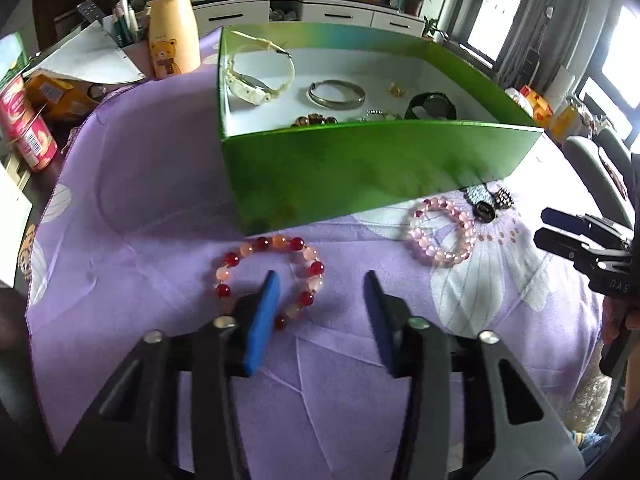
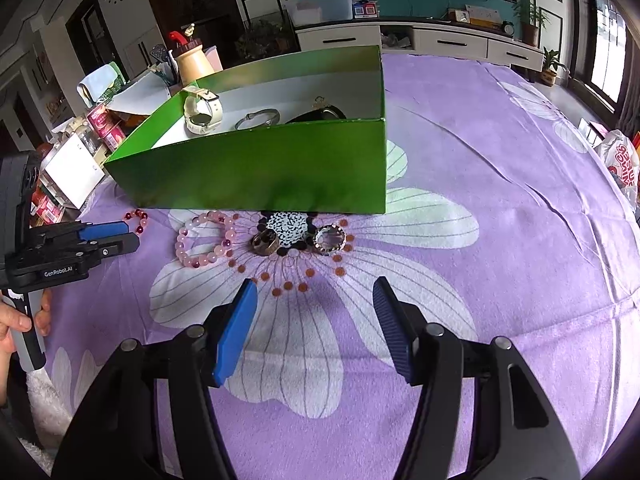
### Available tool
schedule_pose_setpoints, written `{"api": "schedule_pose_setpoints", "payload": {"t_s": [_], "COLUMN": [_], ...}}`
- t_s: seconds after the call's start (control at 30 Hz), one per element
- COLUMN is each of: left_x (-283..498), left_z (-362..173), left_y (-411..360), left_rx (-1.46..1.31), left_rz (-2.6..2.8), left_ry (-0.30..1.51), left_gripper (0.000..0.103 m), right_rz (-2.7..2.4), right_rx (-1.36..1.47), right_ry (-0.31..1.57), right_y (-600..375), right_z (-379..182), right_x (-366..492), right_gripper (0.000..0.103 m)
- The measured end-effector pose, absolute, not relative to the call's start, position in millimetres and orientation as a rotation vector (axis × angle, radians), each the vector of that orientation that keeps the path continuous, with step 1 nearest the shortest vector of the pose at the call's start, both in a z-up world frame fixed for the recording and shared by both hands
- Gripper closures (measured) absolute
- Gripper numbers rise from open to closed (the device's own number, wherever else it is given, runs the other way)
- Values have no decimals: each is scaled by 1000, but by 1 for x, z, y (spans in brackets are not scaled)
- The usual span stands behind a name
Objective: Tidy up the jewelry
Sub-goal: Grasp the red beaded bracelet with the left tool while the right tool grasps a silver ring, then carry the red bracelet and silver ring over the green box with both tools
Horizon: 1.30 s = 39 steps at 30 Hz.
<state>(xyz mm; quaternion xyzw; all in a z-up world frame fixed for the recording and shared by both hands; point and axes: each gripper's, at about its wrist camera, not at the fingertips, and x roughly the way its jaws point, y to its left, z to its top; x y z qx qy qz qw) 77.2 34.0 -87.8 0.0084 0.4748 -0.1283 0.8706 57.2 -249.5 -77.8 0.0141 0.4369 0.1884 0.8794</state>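
Observation:
A green box holds a white watch, a silver bangle, a black watch and small pieces. In front of it on the purple cloth lie a red and peach bead bracelet, a pink bead bracelet, a dark ring and a sparkly ring. My left gripper is open, its left finger over the red bracelet. My right gripper is open and empty, short of the rings; it also shows in the left wrist view.
A yellow bear bottle, red cans and papers crowd the table's left end. A plastic bag lies at the right edge. The flowered purple cloth covers the table.

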Motion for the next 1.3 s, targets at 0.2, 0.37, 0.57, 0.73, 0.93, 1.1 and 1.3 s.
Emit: {"api": "schedule_pose_setpoints", "payload": {"t_s": [0.2,0.37,0.57,0.73,0.93,1.1,1.3], "left_x": [78,77,78,77,76,71,65], "left_z": [-88,-87,-88,-89,-88,-77,-61], "left_y": [28,28,47,42,52,61,71], "left_rx": [68,73,-30,2,-96,-189,-277], "left_rz": [-285,-291,-269,-246,-256,-288,-322], "left_ry": [993,1000,991,975,978,955,919], "left_gripper": [67,70,92,96,96,96,96], "right_rz": [387,376,359,333,332,342,359], "right_rx": [3,-23,-65,-115,-83,-63,-58], "right_ry": [907,917,912,898,886,858,820], "right_y": [-245,-240,-230,-226,-232,-238,-241], "right_z": [-81,-84,-87,-88,-86,-74,-56], "right_x": [67,81,91,93,90,80,66], "right_gripper": [44,51,61,82,82,82,82]}}
